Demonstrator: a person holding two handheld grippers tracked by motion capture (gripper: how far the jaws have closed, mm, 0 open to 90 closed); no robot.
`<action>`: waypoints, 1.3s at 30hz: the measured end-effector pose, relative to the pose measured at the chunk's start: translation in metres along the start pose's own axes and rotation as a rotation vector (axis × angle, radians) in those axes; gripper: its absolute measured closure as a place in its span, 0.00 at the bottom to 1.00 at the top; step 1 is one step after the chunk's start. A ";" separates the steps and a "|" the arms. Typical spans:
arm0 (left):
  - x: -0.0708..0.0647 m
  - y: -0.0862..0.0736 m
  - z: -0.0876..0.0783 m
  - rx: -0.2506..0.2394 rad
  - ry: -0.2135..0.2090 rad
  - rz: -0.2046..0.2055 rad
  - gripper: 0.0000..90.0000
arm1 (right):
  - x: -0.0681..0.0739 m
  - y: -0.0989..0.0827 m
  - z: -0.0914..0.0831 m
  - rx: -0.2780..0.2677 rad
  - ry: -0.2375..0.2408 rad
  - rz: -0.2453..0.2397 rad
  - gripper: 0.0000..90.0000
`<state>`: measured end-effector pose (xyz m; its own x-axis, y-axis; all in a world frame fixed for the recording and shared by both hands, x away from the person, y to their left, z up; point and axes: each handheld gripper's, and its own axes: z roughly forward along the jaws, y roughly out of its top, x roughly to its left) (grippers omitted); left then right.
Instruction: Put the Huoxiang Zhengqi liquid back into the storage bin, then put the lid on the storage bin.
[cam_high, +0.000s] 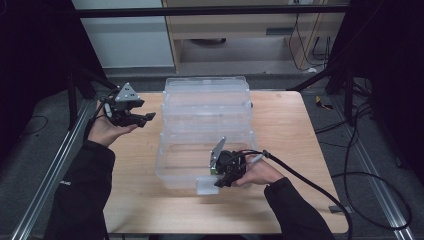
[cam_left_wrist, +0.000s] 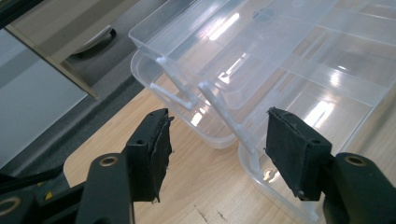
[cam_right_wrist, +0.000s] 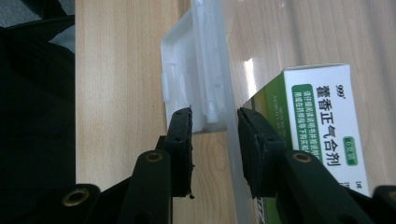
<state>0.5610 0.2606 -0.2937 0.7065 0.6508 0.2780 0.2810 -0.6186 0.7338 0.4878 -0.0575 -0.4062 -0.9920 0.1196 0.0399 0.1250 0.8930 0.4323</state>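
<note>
A clear plastic tiered box (cam_high: 205, 125) stands open on the wooden table (cam_high: 285, 135), its trays stepped back toward the far edge. My right gripper (cam_high: 220, 181) is at the box's near wall, shut on the white latch flap (cam_right_wrist: 187, 79) and the clear wall behind it, one jaw on each side (cam_right_wrist: 215, 135). Inside that wall lies a green and white medicine carton (cam_right_wrist: 322, 121). My left gripper (cam_high: 145, 119) hovers left of the box above the table, open with nothing between its jaws (cam_left_wrist: 217, 149). Ahead of it are the upper trays (cam_left_wrist: 280, 60).
Black cables (cam_high: 350, 200) trail over the table's right edge and the floor. Metal rails (cam_high: 55, 165) run along both sides. A cabinet (cam_high: 240, 30) stands beyond the far edge. Bare wood lies to the left and right of the box.
</note>
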 end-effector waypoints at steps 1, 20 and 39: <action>0.001 0.003 0.001 -0.006 -0.012 0.005 0.44 | 0.000 0.000 0.000 0.002 0.000 0.002 0.74; -0.002 0.035 0.012 0.008 -0.093 0.101 0.46 | 0.001 -0.001 0.000 -0.010 -0.008 -0.008 0.74; -0.013 0.059 0.022 0.053 -0.142 0.205 0.46 | 0.002 -0.001 0.000 -0.008 -0.016 -0.012 0.74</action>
<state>0.5827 0.2056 -0.2679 0.8355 0.4433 0.3248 0.1535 -0.7558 0.6366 0.4856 -0.0579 -0.4065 -0.9931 0.1159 0.0198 0.1128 0.8911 0.4396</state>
